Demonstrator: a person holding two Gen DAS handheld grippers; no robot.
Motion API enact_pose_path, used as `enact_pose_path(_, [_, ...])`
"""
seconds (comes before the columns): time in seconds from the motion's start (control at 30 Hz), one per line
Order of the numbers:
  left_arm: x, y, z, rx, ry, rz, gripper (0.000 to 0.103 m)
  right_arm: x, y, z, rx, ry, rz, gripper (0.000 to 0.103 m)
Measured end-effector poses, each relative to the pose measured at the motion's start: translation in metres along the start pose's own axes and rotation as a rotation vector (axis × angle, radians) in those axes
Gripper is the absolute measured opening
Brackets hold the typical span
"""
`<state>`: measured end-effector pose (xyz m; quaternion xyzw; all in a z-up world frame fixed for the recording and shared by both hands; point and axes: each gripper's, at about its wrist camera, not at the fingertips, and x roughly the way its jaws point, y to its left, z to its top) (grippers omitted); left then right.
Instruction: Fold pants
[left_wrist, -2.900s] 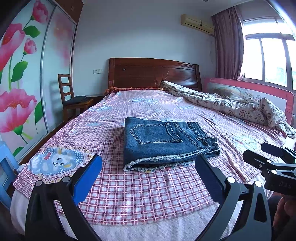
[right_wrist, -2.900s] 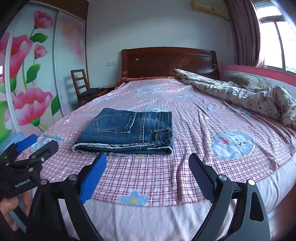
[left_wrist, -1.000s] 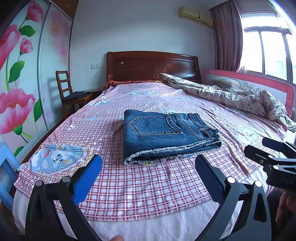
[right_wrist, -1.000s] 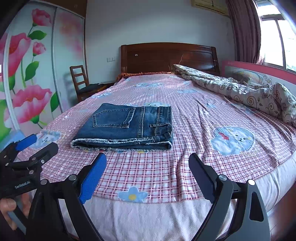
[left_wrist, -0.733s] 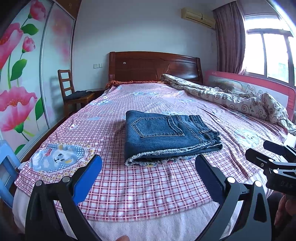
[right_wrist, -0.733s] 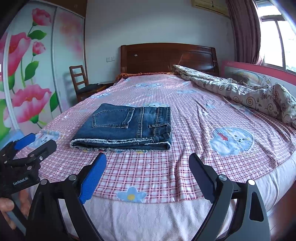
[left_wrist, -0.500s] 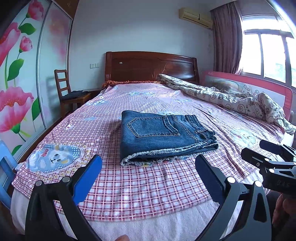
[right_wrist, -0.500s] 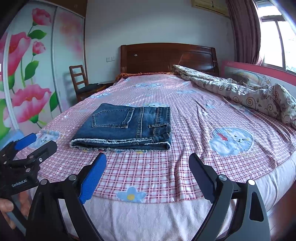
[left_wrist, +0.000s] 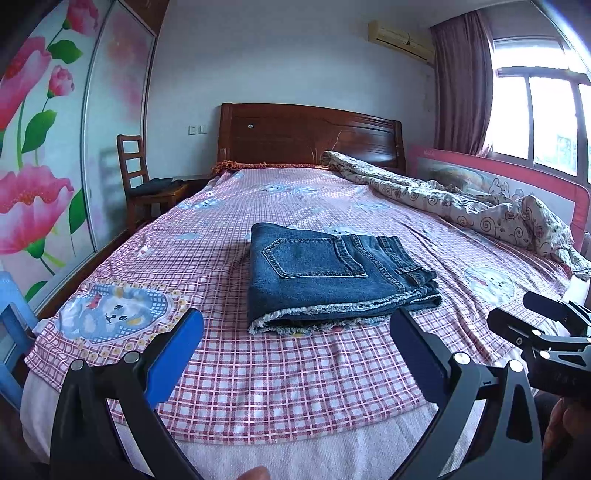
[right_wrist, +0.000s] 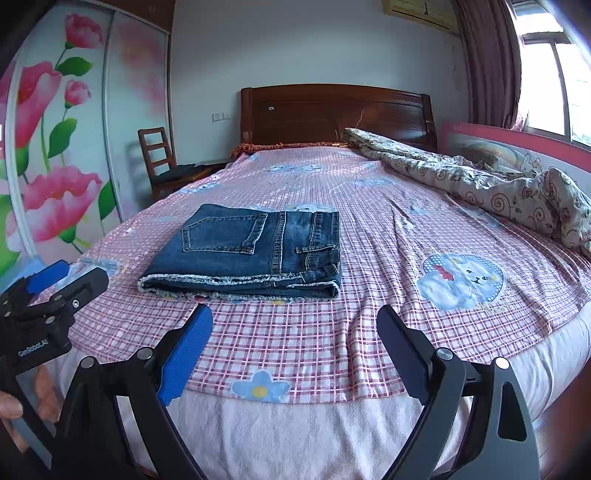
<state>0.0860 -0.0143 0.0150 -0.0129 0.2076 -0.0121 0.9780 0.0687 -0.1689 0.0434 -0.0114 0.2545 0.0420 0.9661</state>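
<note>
The folded denim pants (left_wrist: 332, 275) are lying as a compact stack on the checked bedsheet (left_wrist: 295, 369), near the foot of the bed. Both the left tongs (left_wrist: 295, 332) and the right tongs (right_wrist: 293, 332) are being held spread wide and empty, well short of the stack. The folding is judged to be finished. A risk is being carried by the frayed hem edge (right_wrist: 221, 286): if it is brushed or snagged by a finger, the layers could be dragged apart.

Pink checked bedsheet (left_wrist: 280, 373); crumpled quilt (left_wrist: 461, 206) along right edge; wooden headboard (left_wrist: 306, 136); chair (left_wrist: 147, 184) beside floral wardrobe (left_wrist: 40, 158).
</note>
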Motion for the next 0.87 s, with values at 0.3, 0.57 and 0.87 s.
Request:
enact_pose_path(0.3, [-0.004, -0.004, 0.004, 0.002, -0.025, 0.031, 0.101, 0.0, 0.0, 0.0, -0.011, 0.003, -0.003, 0.089])
enact_pose_path(0.57, [-0.004, -0.007, 0.003, -0.003, -0.026, 0.019, 0.101, -0.001, -0.002, 0.001, -0.005, 0.003, -0.005, 0.089])
enact_pose_path(0.87, [0.001, 0.0, -0.008, -0.033, -0.006, -0.028, 0.101, -0.003, -0.006, 0.003, 0.016, -0.007, -0.004, 0.09])
